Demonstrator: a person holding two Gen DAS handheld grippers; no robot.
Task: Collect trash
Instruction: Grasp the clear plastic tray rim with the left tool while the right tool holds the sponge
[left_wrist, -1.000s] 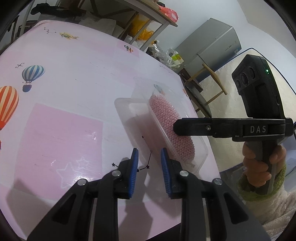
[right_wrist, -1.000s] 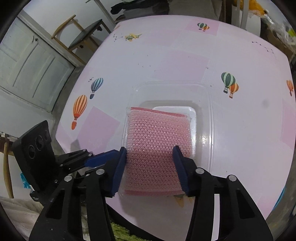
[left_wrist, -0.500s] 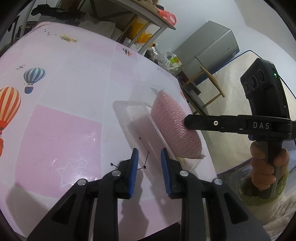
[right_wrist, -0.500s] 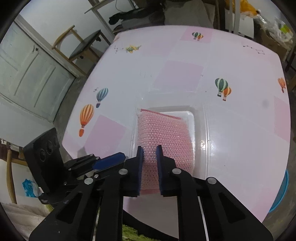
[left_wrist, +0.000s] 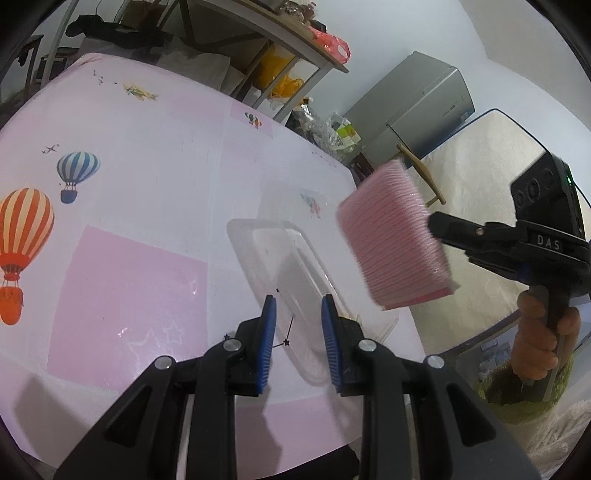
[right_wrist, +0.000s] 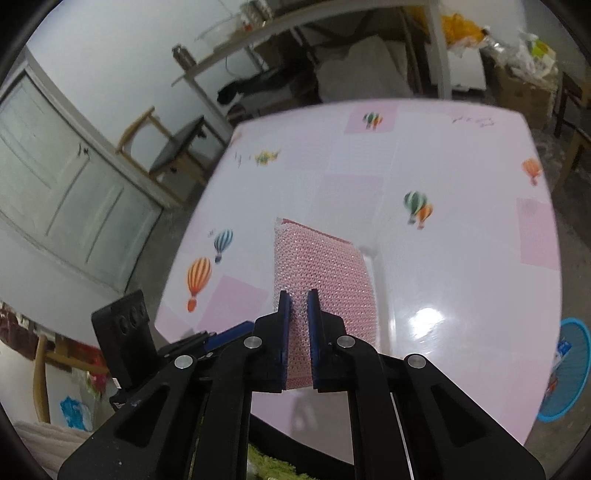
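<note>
My right gripper (right_wrist: 298, 310) is shut on a pink mesh sponge (right_wrist: 325, 269) and holds it in the air above the table; the sponge (left_wrist: 395, 240) and the right gripper (left_wrist: 439, 229) also show in the left wrist view, off the table's right edge. A clear plastic tray (left_wrist: 291, 273) lies empty on the table near its right edge. My left gripper (left_wrist: 298, 321) is open and empty, low over the tray's near end.
The table (left_wrist: 129, 192) has a pink and white cloth with balloon prints. A blue basket (right_wrist: 565, 369) stands on the floor beside the table. A wooden chair (right_wrist: 166, 147), shelves and a grey cabinet (left_wrist: 417, 107) stand around.
My right gripper closed on the sponge in the tray and lifted it up and away to the right. The tray stayed on the table. My left gripper stayed open.
</note>
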